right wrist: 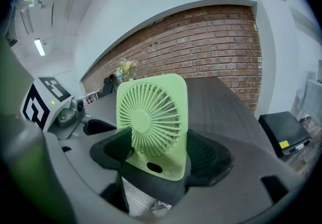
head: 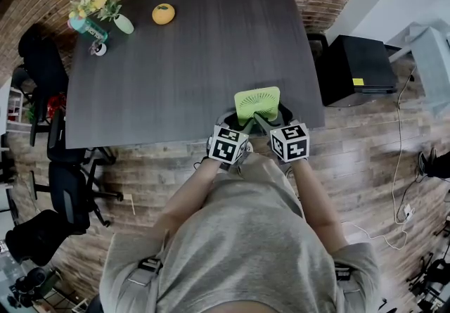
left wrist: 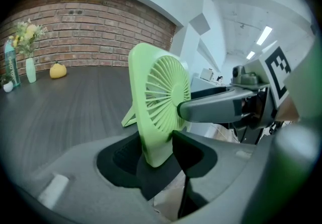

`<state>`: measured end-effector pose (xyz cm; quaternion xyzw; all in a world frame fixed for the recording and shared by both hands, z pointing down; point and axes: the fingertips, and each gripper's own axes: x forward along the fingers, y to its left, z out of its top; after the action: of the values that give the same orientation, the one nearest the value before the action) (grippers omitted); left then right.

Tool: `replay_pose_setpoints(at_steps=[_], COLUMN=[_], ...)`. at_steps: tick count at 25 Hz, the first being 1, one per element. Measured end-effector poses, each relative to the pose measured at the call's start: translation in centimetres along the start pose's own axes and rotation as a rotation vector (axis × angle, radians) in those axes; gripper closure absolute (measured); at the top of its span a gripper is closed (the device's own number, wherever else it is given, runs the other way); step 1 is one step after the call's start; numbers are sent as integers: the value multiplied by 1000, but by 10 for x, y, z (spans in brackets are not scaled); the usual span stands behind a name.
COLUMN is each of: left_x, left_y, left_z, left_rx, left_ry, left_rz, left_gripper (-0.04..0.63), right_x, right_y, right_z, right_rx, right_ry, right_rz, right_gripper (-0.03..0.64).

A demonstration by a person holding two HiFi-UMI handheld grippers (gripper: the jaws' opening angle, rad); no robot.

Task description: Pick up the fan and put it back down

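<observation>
One fan [head: 256, 103], two tools [head: 243, 122] [head: 270, 119], one table [head: 197, 58], one yellow fruit [head: 163, 14], one vase [head: 123, 24]

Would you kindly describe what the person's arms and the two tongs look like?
The left tongs and right tongs are grey, with black ribbed pads. Each bears a white cube of black square markers. The person wears a grey short-sleeved T-shirt with shoulder straps.

Grey T-shirt [head: 246, 241]; grey left gripper [left wrist: 158, 155] and right gripper [right wrist: 157, 153], black-padded jaws, black-and-white marker cubes [head: 228, 144].
</observation>
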<state>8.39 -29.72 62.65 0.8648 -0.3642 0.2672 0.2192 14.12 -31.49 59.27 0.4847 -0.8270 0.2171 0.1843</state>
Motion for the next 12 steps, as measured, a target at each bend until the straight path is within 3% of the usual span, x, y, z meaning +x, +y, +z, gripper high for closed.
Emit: replay_pose_setpoints(at_steps=[7,12], left_x=[-1,-20], left_y=[1,10], left_z=[0,9], left_rx=[-11,-66], left_ry=[-14,-66], left_rz=[12,29], left_gripper=[400,367], right_x=[-1,-17], right_y=[0,2], right_z=[-3,7], right_rx=[21,13], right_ry=[3,-38], right_rz=[-4,-26], right_gripper=[272,272])
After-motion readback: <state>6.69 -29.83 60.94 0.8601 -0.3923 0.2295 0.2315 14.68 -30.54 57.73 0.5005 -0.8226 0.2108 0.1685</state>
